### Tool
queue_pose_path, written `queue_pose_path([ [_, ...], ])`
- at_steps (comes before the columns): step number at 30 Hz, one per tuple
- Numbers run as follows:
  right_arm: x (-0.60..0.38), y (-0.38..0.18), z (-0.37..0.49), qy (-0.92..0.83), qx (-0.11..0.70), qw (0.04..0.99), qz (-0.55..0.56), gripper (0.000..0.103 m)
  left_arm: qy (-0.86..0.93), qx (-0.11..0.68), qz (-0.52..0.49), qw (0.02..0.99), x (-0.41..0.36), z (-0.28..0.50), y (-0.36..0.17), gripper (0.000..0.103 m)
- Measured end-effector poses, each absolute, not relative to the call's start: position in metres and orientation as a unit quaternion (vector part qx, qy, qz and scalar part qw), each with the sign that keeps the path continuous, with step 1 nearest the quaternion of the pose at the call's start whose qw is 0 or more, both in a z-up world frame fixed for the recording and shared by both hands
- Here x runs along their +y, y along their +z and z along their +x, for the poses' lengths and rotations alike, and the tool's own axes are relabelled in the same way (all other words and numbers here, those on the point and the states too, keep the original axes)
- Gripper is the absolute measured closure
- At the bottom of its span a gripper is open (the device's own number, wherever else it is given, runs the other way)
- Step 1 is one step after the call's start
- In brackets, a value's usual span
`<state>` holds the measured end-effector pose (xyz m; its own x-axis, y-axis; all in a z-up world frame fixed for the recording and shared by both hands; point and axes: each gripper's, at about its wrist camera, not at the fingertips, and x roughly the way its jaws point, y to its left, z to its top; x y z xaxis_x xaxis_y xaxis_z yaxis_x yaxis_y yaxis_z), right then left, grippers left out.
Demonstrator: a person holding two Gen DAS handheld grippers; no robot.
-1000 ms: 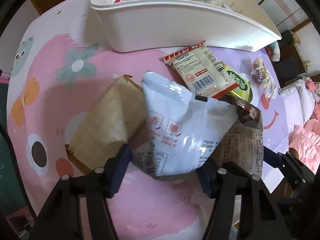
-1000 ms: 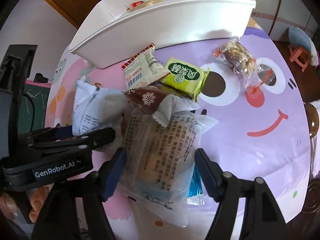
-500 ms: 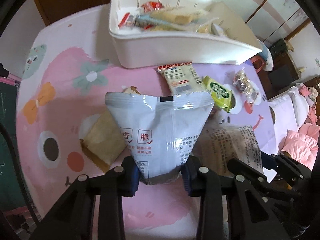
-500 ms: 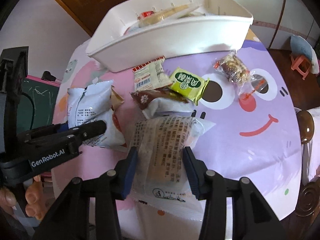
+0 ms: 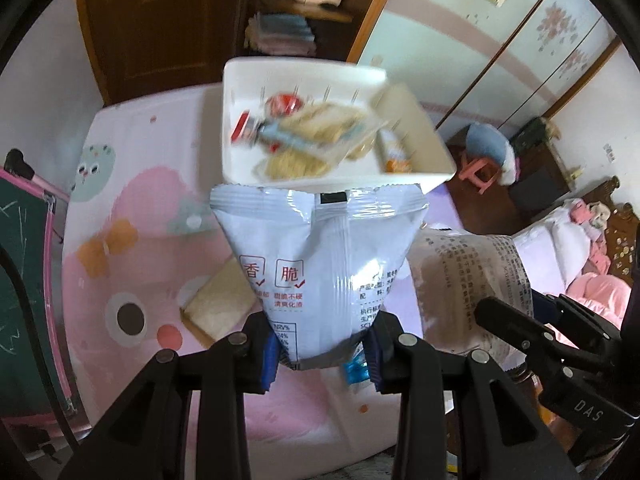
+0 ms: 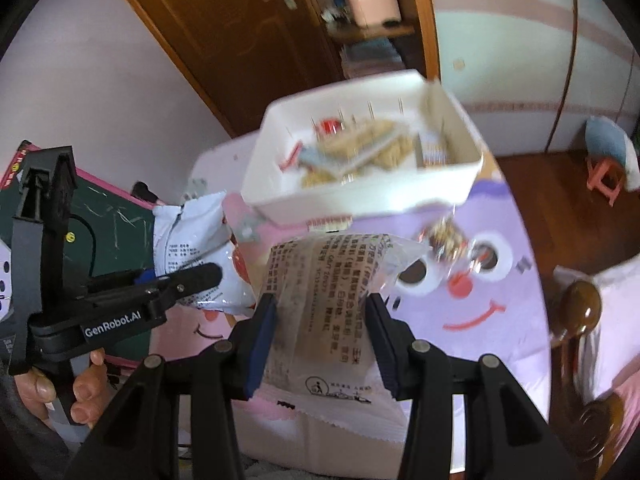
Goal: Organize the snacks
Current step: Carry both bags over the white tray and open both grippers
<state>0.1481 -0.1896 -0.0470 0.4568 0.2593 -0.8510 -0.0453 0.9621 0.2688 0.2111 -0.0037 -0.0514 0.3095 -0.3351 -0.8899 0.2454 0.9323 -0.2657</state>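
Tongs beneath basket rim

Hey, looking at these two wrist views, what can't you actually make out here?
- Left wrist view: snacks in the white bin are motion-blurred, labels unreadable.
- Left wrist view: the white bag in the left gripper hides the table behind it.
- Right wrist view: the clear packet in the right gripper hides loose snacks; its contents are unclear.

A dark brown wooden door stood behind the table, beside a pale lilac wall. Pale blue wardrobe panels with a pink band lined the far side. A small pink plastic stool sat on the reddish-brown wooden floor, near a bed with pink bedding.
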Motion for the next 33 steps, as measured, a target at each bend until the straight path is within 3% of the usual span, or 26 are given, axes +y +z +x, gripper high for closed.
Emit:
queue_pose_path([
  [18, -0.197, 0.024, 0.206, 0.117, 0.443, 0.889, 0.012, 0.057, -0.153, 0.489, -0.041, 0.858, -0.034, 0.247, 0.024, 0.069],
  [33, -0.249, -0.012, 0.32, 0.072, 0.455, 0.887, 0.022, 0.056, -0.09, 0.499, -0.007, 0.862, -0.085, 0.348, -0.019, 0.069],
])
